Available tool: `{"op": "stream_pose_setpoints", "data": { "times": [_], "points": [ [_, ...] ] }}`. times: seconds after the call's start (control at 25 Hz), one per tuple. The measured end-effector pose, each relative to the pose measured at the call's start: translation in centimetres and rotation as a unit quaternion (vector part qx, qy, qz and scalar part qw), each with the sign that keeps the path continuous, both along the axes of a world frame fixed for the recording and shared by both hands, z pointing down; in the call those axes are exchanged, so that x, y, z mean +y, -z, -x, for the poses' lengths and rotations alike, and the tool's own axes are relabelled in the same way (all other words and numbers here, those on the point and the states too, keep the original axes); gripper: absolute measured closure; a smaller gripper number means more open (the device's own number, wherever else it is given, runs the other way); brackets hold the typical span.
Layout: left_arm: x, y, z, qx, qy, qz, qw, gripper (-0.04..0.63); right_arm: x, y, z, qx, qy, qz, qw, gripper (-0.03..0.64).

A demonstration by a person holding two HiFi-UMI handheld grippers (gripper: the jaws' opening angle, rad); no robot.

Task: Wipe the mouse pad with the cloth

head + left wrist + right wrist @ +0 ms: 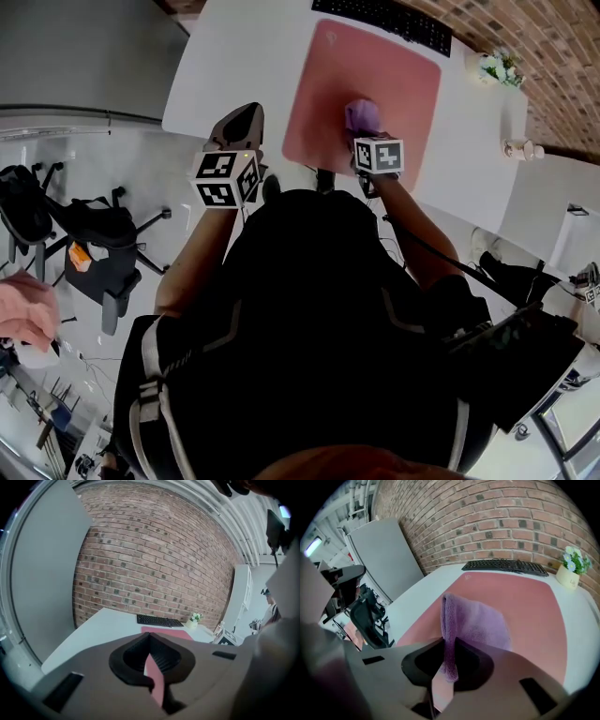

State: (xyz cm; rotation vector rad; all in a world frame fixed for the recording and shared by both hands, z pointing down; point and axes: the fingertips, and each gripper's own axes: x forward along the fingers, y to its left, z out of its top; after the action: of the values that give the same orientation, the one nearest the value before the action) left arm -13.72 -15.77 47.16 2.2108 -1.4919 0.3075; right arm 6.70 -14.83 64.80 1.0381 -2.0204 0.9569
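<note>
A pink mouse pad [375,84] lies on the white desk [234,56], in front of a black keyboard [384,19]. A purple cloth [363,114] rests on the near half of the pad. My right gripper [365,133] is shut on the cloth's near edge; in the right gripper view the cloth [476,620] stands pinched between the jaws [449,641] and spreads onto the pad [525,606]. My left gripper [244,114] hovers at the desk's near edge, left of the pad, shut and holding nothing [150,637].
A small potted plant [497,66] and a little white item [521,148] stand at the desk's right end. The keyboard [506,565] lies along the brick wall. Black office chairs [103,244] stand on the floor to the left. A grey cabinet [379,559] sits beyond the desk's left end.
</note>
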Motion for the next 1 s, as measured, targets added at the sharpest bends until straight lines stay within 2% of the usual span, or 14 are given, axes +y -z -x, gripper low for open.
{"op": "stream_pose_setpoints", "data": {
  "times": [0.52, 1.0],
  "points": [
    [0.8, 1.0, 3.7, 0.0, 0.07, 0.001, 0.9975, 0.594, -0.6, -0.4, 5.7, 0.014, 0.096, -0.006, 0.995, 0.563],
    [2.3, 1.9, 5.3, -0.017, 0.105, 0.003, 0.9943, 0.594, -0.7, -0.1, 11.3, -0.012, 0.159, -0.001, 0.987, 0.563]
  ]
}}
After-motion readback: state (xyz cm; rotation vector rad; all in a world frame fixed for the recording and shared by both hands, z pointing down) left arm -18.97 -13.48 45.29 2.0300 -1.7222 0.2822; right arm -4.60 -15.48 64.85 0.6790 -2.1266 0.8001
